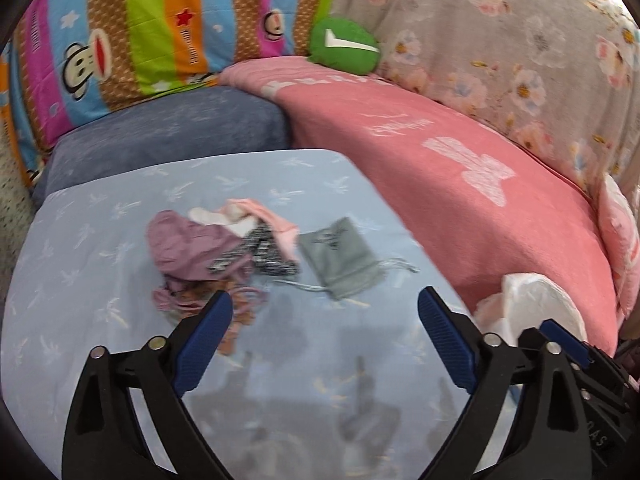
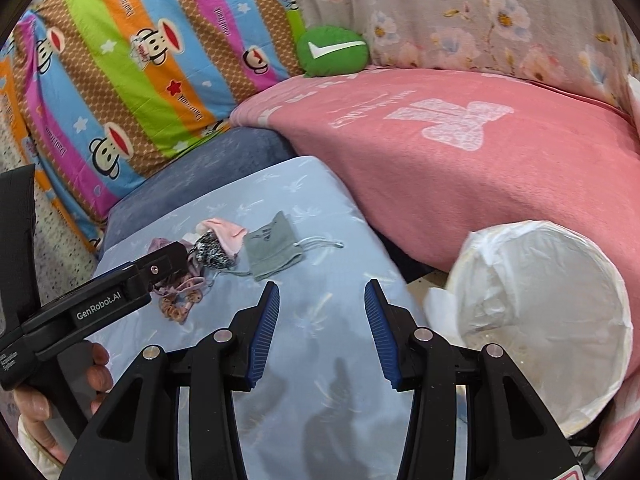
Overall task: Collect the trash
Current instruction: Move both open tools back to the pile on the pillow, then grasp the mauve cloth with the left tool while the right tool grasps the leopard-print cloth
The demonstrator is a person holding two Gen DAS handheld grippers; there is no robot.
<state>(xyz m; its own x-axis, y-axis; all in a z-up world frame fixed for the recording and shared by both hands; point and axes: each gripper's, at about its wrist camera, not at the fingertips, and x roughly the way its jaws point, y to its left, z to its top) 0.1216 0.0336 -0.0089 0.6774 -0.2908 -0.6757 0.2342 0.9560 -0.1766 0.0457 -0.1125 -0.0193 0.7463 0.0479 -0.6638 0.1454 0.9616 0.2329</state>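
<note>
A heap of small cloth scraps lies on the light blue table top (image 1: 100, 264): a mauve piece (image 1: 184, 244), a pink piece (image 1: 276, 224), a black-and-white patterned piece (image 1: 266, 254) and a grey drawstring pouch (image 1: 344, 256). The heap shows again in the right wrist view, with the pouch (image 2: 272, 252) at its right. My left gripper (image 1: 324, 320) is open and empty, just short of the heap. My right gripper (image 2: 322, 312) is open and empty above the bare table, with the white-lined bin (image 2: 540, 320) at its right.
The bin's rim also shows in the left wrist view (image 1: 536, 308). A pink blanket (image 2: 480, 152) covers the sofa behind, with a green cushion (image 2: 332, 52), a striped monkey-print pillow (image 2: 132, 64) and a floral cover (image 2: 500, 16). A dark blue cushion (image 1: 172, 132) lies beyond the table.
</note>
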